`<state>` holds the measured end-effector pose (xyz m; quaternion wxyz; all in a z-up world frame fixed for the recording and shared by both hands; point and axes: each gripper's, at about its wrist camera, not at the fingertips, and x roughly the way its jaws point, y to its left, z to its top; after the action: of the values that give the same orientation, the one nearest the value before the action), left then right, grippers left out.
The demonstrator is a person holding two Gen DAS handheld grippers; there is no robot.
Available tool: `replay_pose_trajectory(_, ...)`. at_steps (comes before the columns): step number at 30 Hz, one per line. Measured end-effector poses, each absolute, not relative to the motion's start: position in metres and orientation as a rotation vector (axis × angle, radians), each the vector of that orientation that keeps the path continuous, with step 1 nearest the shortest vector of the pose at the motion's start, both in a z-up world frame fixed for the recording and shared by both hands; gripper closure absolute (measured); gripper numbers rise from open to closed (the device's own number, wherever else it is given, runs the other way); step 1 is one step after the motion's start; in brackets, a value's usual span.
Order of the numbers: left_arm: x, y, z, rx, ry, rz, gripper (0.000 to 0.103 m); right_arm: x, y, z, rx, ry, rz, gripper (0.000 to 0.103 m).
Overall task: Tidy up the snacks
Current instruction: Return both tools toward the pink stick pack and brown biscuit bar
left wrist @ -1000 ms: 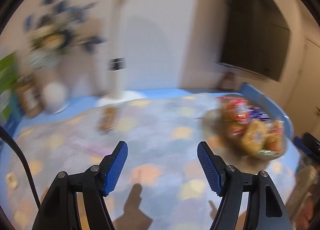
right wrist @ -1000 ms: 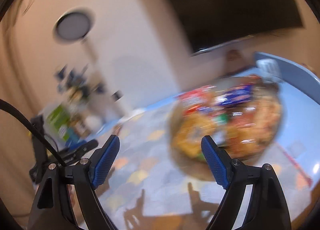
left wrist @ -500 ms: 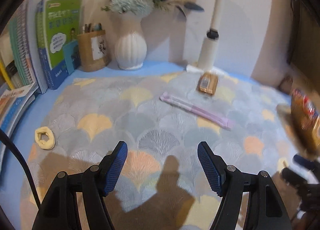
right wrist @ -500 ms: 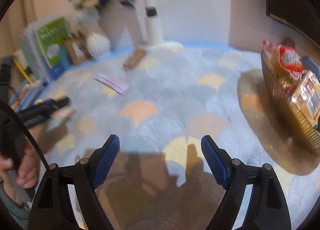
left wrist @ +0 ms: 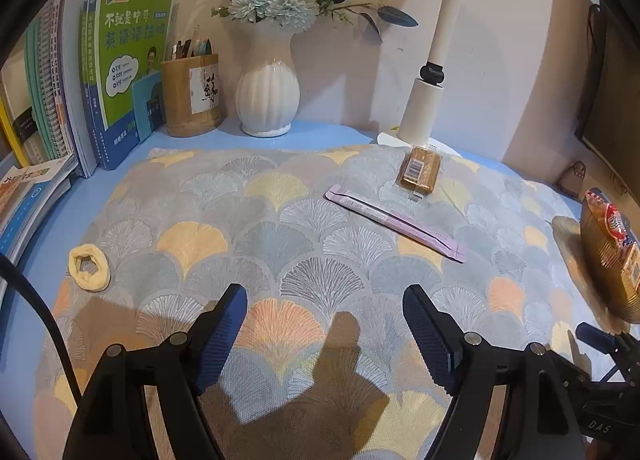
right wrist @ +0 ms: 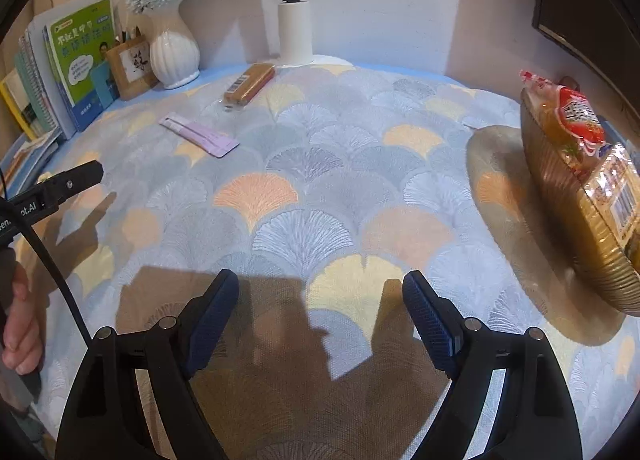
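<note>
A brown wrapped snack bar (left wrist: 420, 171) (right wrist: 250, 84) lies near the far edge of the patterned cloth, by the lamp base. Just in front of it rests a long lilac sachet (left wrist: 394, 221) (right wrist: 200, 134). A golden ribbed bowl (right wrist: 576, 227) (left wrist: 604, 264) full of wrapped snacks stands at the right. My left gripper (left wrist: 324, 328) hovers over the cloth with its jaws opening and nothing between them. My right gripper (right wrist: 320, 316) is open and empty above the cloth, left of the bowl. The left gripper's fingertip (right wrist: 80, 177) shows at the right wrist view's left edge.
Upright books (left wrist: 120, 71), a wooden pen holder (left wrist: 192, 93), a white vase of flowers (left wrist: 267, 97) and a white lamp post (left wrist: 426, 103) line the back wall. A yellow hair tie (left wrist: 89, 267) lies at the cloth's left edge. A person's hand (right wrist: 18, 324) holds the left gripper.
Both views swung from the wall and bowl down to the cloth, then steadied. The left jaws have spread a little wider than half a second ago.
</note>
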<state>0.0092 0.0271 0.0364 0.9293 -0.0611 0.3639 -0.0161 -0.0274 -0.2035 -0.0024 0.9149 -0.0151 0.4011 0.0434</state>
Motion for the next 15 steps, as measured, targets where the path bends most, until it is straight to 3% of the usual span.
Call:
replay_pose_trajectory(6,0.013,0.027,0.034,-0.119,0.773,-0.008,0.025,-0.027,-0.208,-0.001,-0.01,0.826,0.08,0.018)
replay_pose_trajectory(15,0.049,0.021,0.052,-0.262,0.984,-0.096,0.025,-0.025,-0.206,-0.004,-0.01,0.851,0.102,0.018)
